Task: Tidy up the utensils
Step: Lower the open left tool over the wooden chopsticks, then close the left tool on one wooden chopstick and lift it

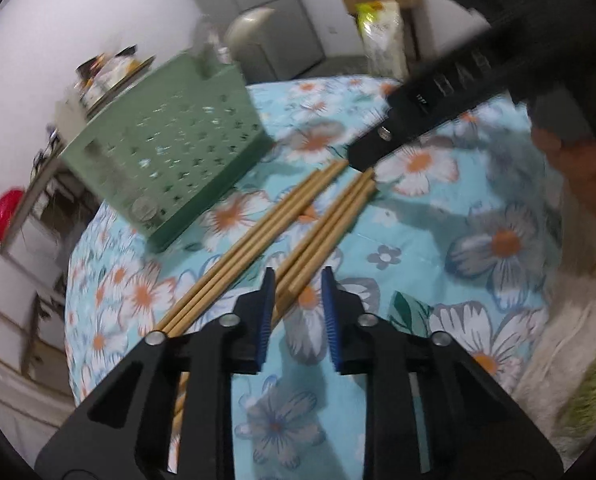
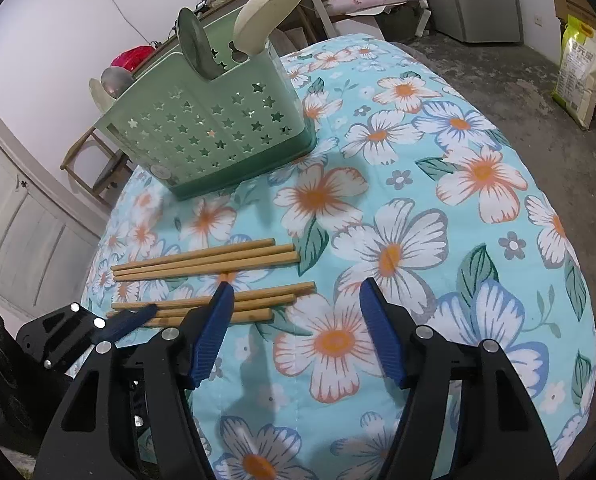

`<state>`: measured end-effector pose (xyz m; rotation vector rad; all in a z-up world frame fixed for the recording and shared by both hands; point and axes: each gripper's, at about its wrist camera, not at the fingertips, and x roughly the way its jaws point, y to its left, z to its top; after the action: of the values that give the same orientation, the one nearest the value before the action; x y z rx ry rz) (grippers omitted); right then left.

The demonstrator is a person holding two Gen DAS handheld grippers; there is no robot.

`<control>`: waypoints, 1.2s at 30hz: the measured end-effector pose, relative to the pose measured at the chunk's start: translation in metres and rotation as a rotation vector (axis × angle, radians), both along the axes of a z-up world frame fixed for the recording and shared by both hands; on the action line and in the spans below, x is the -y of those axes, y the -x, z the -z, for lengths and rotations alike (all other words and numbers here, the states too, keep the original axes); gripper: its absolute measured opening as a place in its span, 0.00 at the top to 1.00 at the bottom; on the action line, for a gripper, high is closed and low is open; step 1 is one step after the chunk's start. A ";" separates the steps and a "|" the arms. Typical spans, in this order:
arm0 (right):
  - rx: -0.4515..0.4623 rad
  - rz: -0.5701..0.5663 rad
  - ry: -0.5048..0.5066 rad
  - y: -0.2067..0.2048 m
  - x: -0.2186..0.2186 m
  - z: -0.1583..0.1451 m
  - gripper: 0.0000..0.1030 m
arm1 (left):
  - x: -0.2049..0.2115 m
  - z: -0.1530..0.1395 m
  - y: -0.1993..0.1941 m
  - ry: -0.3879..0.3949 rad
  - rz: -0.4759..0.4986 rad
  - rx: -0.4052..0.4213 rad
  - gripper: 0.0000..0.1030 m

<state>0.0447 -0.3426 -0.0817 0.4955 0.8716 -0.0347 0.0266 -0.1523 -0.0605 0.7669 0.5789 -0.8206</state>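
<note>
1. Left claw (image 1: pixel 299 304), nearest the lens: jaws are seen narrowed to a slim gap. One end of a chopstick bundle is met at the inner edge of its left pad. No pad is seen pressing on wood, so no grip is recorded.
2. Table (image 2: pixel 417 160): round top, covered by a blue floral cloth. All task items are carried on it.
3. Caddy (image 2: pixel 218 128): green plastic with star cut-outs, stood upright at the far left of the table, well apart from both claws. A cream spoon (image 2: pixel 270 12) and a green spoon (image 2: pixel 196 44) are already stood in it.
4. Right claw (image 2: pixel 296 320): jaws are held wide and nothing is between them. From the left wrist view its tip is seen just beside the far ends of the chopsticks.
5. Near bundle of chopsticks (image 2: pixel 238 304): laid flat. Its long axis is seen running straight away from the left claw, but crosswise to the right claw.
6. Far bundle of chopsticks (image 2: pixel 202 260): laid parallel to the near bundle on the caddy side, with a strip of cloth between them.
7. Judgement: the left claw is nearer the near bundle and is aligned end-on. A grasp across the sticks is judged to need a further advance along them.
8. Obstruction: none is seen between the bundles and the caddy. The two claws at opposite ends of one bundle are noted as a possible clash.
</note>
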 end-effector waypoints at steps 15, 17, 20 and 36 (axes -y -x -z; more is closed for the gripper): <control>-0.006 0.001 0.000 -0.001 -0.001 0.003 0.43 | 0.013 0.010 0.007 -0.107 0.068 0.088 1.00; -0.006 0.000 -0.001 -0.001 -0.001 0.003 0.43 | 0.009 0.010 0.008 -0.109 0.062 0.083 1.00; -0.004 -0.004 -0.002 -0.001 -0.002 0.003 0.43 | 0.003 0.005 0.009 -0.086 0.053 0.088 1.00; -0.009 0.004 -0.018 -0.001 0.002 0.004 0.43 | 0.029 0.019 0.005 -0.162 0.137 0.180 0.85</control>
<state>0.0453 -0.3441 -0.0858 0.5144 0.8805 -0.0329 0.0219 -0.1817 -0.0799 1.0270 0.4386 -0.8270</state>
